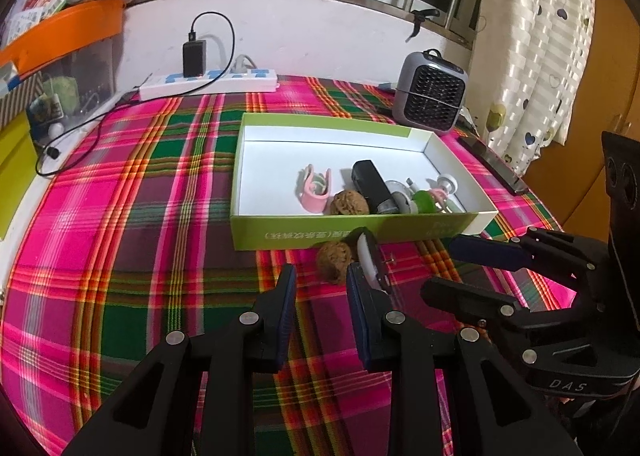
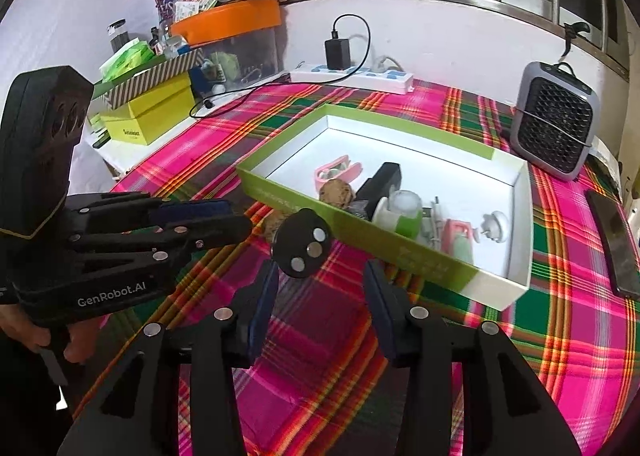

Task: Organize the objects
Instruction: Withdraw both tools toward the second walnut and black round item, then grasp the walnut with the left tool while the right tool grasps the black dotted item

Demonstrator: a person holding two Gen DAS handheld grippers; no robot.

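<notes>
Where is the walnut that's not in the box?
In the left wrist view, the loose walnut sits on the plaid tablecloth, just before the green box.

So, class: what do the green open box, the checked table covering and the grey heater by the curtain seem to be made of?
Green open box: likely thin cardboard, matt white inside, folded walls. Checked table covering: apparently woven cloth, with plaid lines and soft creases. Grey heater: probably moulded plastic, smooth casing, dark grille.

A wrinkled brown walnut (image 1: 335, 261) lies on the cloth just ahead of the left tongs, beside the green cardboard box (image 1: 360, 232).
</notes>
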